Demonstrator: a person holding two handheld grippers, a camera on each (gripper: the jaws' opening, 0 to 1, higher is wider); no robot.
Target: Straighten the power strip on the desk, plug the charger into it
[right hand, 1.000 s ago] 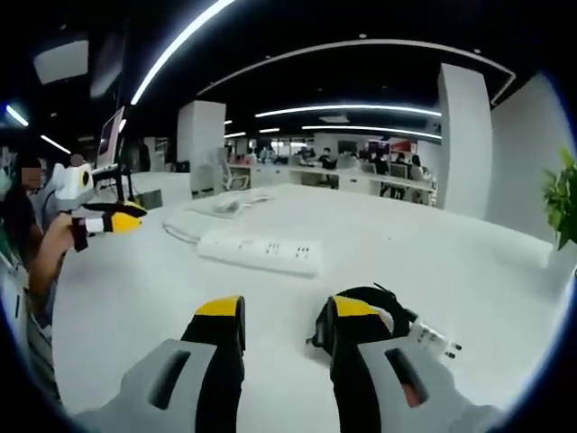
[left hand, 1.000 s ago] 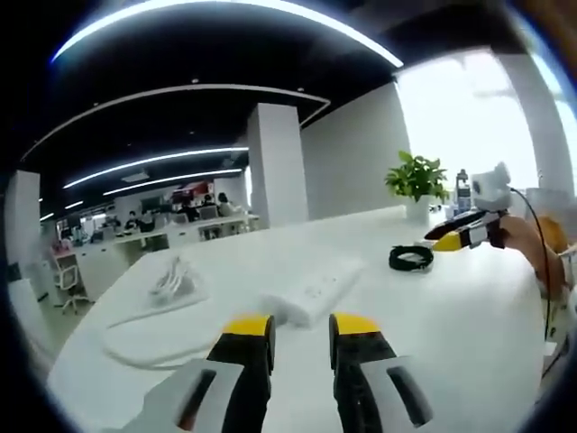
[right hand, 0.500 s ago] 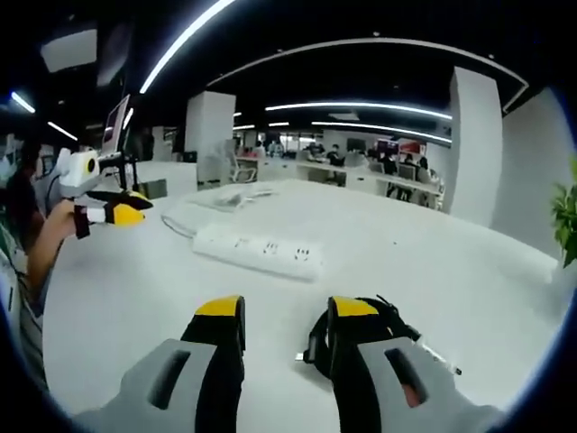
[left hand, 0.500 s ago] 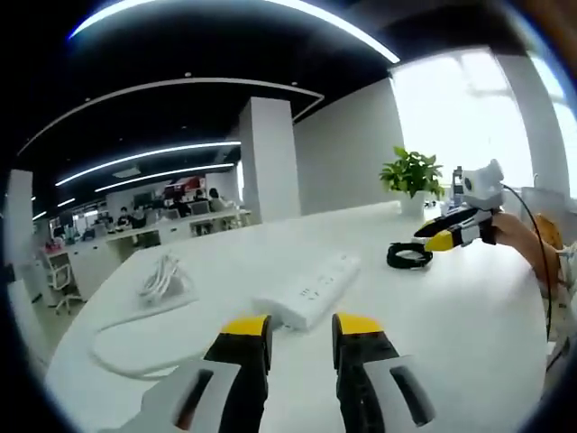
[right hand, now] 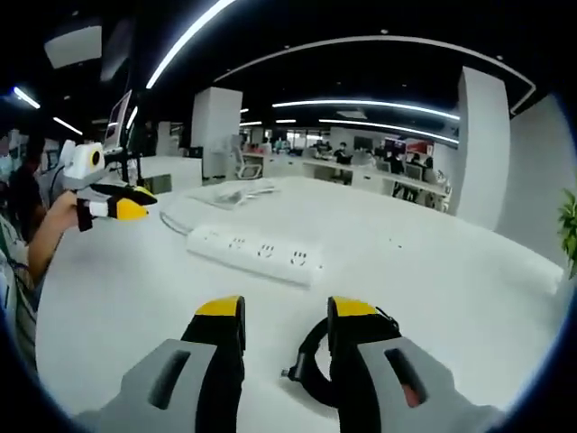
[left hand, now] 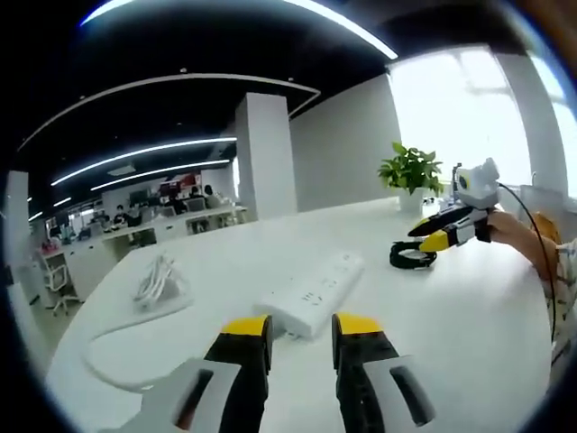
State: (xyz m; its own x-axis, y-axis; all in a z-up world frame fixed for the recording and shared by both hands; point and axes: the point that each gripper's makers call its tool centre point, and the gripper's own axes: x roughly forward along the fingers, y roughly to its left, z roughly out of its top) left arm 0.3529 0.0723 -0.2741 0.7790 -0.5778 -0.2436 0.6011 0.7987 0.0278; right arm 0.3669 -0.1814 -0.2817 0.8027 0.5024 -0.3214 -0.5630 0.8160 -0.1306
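A white power strip (left hand: 315,293) lies at a slant on the white desk (left hand: 469,343), just beyond my left gripper (left hand: 302,328), which is open and holds nothing. Its white cable (left hand: 108,334) loops off to the left to a coiled bundle (left hand: 159,280). The black charger with its coiled cord (left hand: 413,257) lies further right, with my right gripper (left hand: 440,236) hovering right above it. In the right gripper view the charger (right hand: 309,372) sits low, partly hidden behind a jaw of my open right gripper (right hand: 287,311). The power strip (right hand: 253,254) lies ahead, and the left gripper (right hand: 117,207) shows at left.
A potted plant (left hand: 413,171) stands at the far desk edge. A person's hand and sleeve (left hand: 532,253) hold the right gripper. A monitor (right hand: 117,128) stands behind the left gripper. Other desks and people fill the office beyond.
My right gripper has come down closer over the charger, which now sits lower in its view. The left gripper has edged a little toward the power strip. Both stay open.
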